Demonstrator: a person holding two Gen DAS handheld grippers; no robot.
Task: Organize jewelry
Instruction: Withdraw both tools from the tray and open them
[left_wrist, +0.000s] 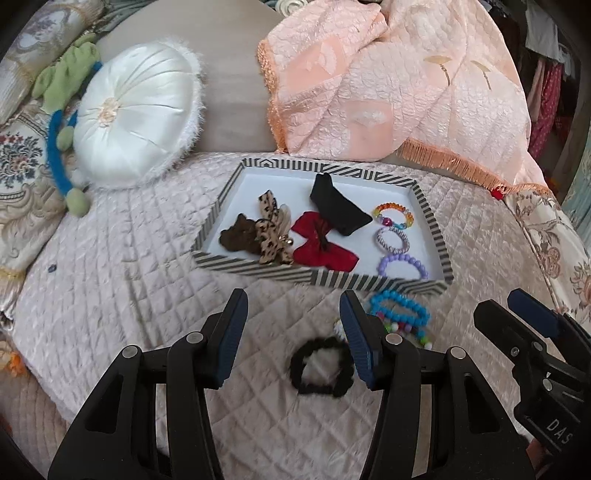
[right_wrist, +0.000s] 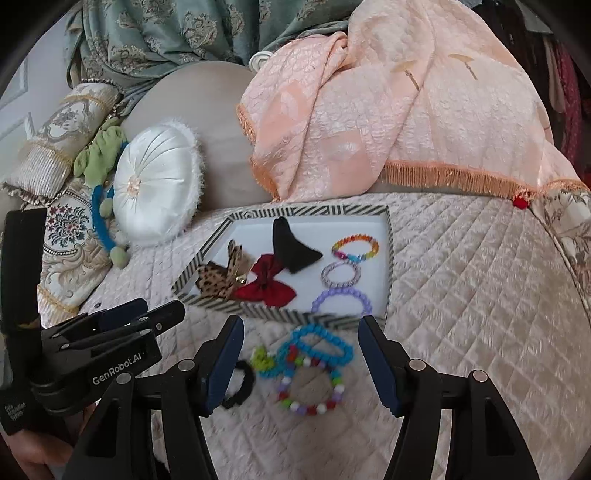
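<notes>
Both claws apart and empty above loose jewelry on the bed.

The left claw (left_wrist: 293, 332) and right claw (right_wrist: 301, 360) hang over the quilt; a blue bracelet (right_wrist: 319, 345), mixed-bead bracelet (right_wrist: 312, 391) and black scrunchie (left_wrist: 319, 371) lie low centre, just before the striped tray (left_wrist: 255, 271) holding bows and three bracelets.

Pale pink quilted velvet bedspread (left_wrist: 122, 258) spread over bed, diamond stitching seen. Round white satin cushion with fuzzy trim (left_wrist: 136, 114) propped against beige padded headboard (left_wrist: 229, 74). Peach textured throw with orange fringe (left_wrist: 388, 85) draped over headboard. Floral brocade pillows (left_wrist: 22, 173) stacked at left. Teal damask curtain (right_wrist: 155, 33) hung behind. Soft daylight noted.
</notes>
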